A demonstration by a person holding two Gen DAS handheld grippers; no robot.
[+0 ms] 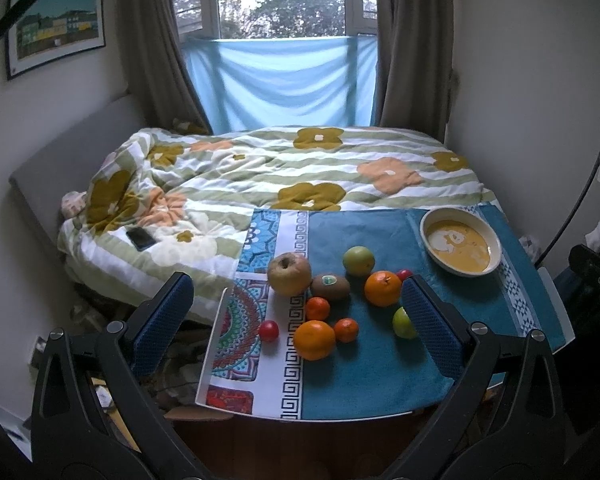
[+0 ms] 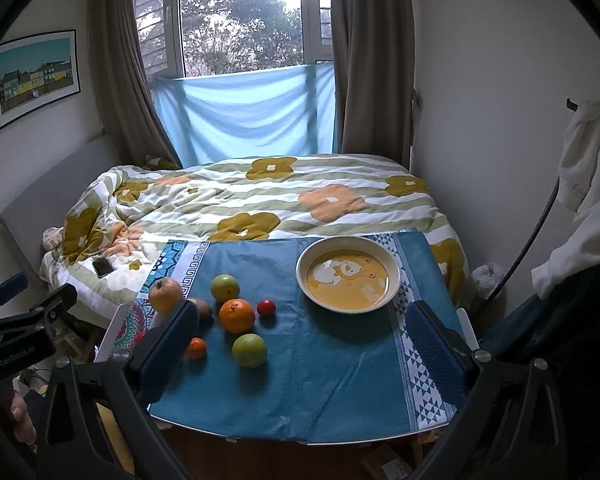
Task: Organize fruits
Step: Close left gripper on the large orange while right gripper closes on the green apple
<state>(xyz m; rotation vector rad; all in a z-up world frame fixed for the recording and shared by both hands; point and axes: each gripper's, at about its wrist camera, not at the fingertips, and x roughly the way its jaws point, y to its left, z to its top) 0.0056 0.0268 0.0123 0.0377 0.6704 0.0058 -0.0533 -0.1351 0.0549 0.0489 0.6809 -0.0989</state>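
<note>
Fruits lie loose on a blue cloth-covered table (image 1: 360, 380): a brownish apple (image 1: 289, 273), a kiwi (image 1: 330, 286), a green apple (image 1: 358, 260), a large orange (image 1: 382, 288), a second orange (image 1: 314, 340), two small tangerines (image 1: 317, 308), small red fruits (image 1: 268, 330) and a lime-green fruit (image 1: 404, 323). A yellow bowl (image 2: 348, 274) with a cartoon print stands empty at the table's far right. My left gripper (image 1: 296, 320) is open above the fruits. My right gripper (image 2: 300, 328) is open above the cloth, between the fruits and the bowl.
A bed with a flowered quilt (image 1: 300, 172) lies behind the table, with a phone (image 1: 140, 238) on it. A window with curtains and a blue sheet (image 1: 280, 80) is at the back. White clothing (image 2: 584, 152) hangs at the right wall.
</note>
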